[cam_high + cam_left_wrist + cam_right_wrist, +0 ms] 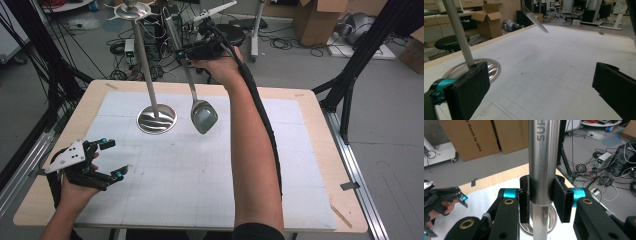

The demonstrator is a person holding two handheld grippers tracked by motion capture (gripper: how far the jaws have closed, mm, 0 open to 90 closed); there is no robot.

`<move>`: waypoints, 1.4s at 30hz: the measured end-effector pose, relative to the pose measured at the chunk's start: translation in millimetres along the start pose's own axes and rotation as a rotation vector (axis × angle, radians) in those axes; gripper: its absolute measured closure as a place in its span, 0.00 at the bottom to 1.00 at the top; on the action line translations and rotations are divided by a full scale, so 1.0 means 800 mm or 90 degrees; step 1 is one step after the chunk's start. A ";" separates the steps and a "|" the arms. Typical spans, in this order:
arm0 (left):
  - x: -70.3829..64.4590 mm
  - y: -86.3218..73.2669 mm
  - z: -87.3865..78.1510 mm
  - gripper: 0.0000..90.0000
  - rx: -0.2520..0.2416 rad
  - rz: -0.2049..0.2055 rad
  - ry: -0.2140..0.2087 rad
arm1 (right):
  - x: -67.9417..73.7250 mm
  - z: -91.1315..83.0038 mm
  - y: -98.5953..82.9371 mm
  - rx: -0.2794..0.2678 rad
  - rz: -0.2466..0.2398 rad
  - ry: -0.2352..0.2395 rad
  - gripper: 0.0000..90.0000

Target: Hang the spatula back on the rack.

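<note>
in the right gripper view, the steel handle (pixel 542 162) at the centre of the frame carries engraved capitals running lengthwise, readable as "sup" before the top edge cuts them off. in the upper left of the same view, a brown cardboard box (pixel 466 137) bears sideways print reading "r hands by jaka", its start hidden. at the right edge, a small power unit (pixel 604 158) shows a green display, too small to read.

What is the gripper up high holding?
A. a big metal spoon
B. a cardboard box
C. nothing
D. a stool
A: the right gripper has both black pads pressed on the shiny handle of the big metal spoon, whose bowl hangs over the table beside the stand.
</note>
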State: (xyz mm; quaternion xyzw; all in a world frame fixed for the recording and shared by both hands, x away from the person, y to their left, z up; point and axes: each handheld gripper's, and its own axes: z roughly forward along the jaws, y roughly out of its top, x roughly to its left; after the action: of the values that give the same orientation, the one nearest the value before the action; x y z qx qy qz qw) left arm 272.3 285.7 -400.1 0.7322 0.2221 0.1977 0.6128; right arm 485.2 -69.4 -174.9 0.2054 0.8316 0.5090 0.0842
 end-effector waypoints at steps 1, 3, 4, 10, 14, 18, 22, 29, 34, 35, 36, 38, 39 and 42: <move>0.000 0.000 0.000 0.02 0.000 0.001 -0.001 | -0.001 0.002 0.000 0.001 -0.001 0.001 0.77; 0.000 0.000 -0.001 0.02 -0.001 0.001 0.002 | -0.001 0.006 0.001 0.002 0.004 0.005 0.77; 0.000 0.000 -0.001 0.02 -0.003 0.000 0.002 | -0.002 0.008 0.001 0.002 0.006 0.006 0.77; 0.001 -0.001 -0.003 0.02 0.000 0.001 0.002 | -0.007 0.017 0.004 0.011 0.007 0.007 0.77; 0.001 -0.001 -0.003 0.02 0.001 0.000 0.003 | -0.008 0.022 0.007 0.009 0.008 0.010 0.77; 0.002 -0.002 -0.004 0.02 0.000 0.000 0.004 | -0.010 0.027 0.008 0.009 0.011 0.013 0.77; 0.002 -0.002 -0.005 0.02 0.000 -0.001 0.005 | -0.012 0.029 0.007 0.007 0.014 0.016 0.77; 0.002 -0.002 -0.005 0.02 0.001 -0.001 0.003 | -0.012 0.036 0.005 0.015 0.014 0.022 0.77; 0.002 -0.002 -0.004 0.02 0.002 -0.002 0.005 | -0.008 0.040 0.006 0.019 0.010 0.032 0.77; 0.002 -0.002 -0.004 0.02 0.002 -0.001 0.004 | -0.006 0.042 0.006 0.021 0.008 0.033 0.77; 0.002 -0.002 -0.004 0.02 0.003 0.000 0.004 | -0.006 0.043 0.006 0.023 0.005 0.034 0.77; 0.002 -0.002 -0.004 0.02 0.003 0.000 0.004 | -0.005 0.046 0.006 0.026 0.004 0.036 0.77; 0.002 -0.002 -0.005 0.02 0.002 -0.001 0.004 | -0.005 0.048 0.005 0.027 0.008 0.037 0.77; 0.002 -0.002 -0.005 0.02 0.002 -0.003 0.005 | -0.004 0.052 0.004 0.030 0.009 0.041 0.77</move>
State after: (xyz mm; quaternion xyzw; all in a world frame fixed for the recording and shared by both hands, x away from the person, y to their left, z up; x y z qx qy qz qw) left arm 271.2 290.0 -401.1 0.7316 0.2263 0.1987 0.6116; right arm 503.6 -35.6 -191.5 0.1971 0.8443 0.4959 0.0488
